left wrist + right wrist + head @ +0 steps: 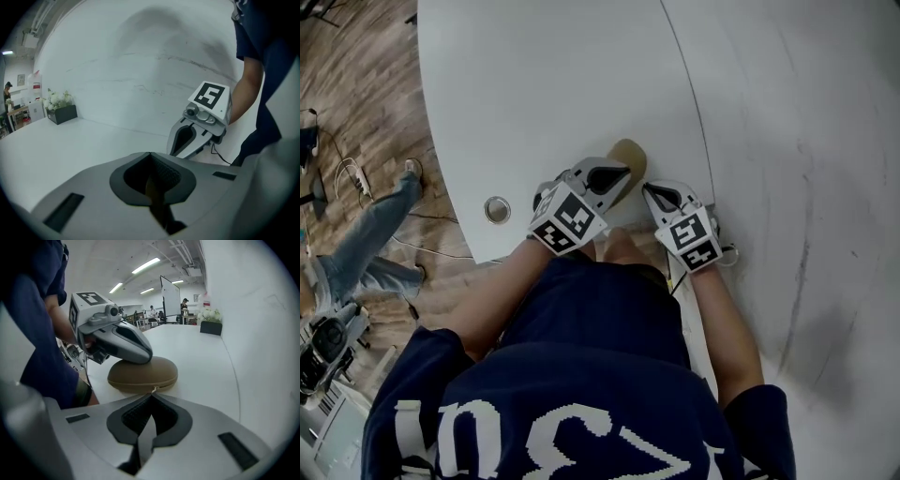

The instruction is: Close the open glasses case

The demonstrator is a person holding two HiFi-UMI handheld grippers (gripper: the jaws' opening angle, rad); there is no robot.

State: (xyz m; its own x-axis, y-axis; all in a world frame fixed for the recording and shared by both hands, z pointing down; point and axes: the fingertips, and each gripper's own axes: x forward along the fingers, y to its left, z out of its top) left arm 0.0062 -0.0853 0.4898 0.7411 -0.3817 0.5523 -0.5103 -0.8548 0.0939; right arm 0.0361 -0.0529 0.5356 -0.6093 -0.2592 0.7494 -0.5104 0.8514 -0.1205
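Tan glasses case (pixel 140 373) on the white bench (pixel 581 75), near its front edge and just ahead of the person. The case is an oval, dome-topped clamshell with a matte, even surface. Its lid lies down on the base, and the two halves meet along a thin seam that runs round the middle. A small pale tab (pixel 153 390) stands out from the seam on the side facing the right gripper view.

In the head view only the rounded far end of the case shows, at 12 o'clock from the left hand-held gripper (pixel 145 355). That gripper lies across the top of the lid with its jaws pressed together and nothing between their tips.

The right hand-held gripper (pixel 150 393), at 5 o'clock from the case in the head view, also has its jaws pressed together. Their tips sit right at the tab; whether they pinch it cannot be told.
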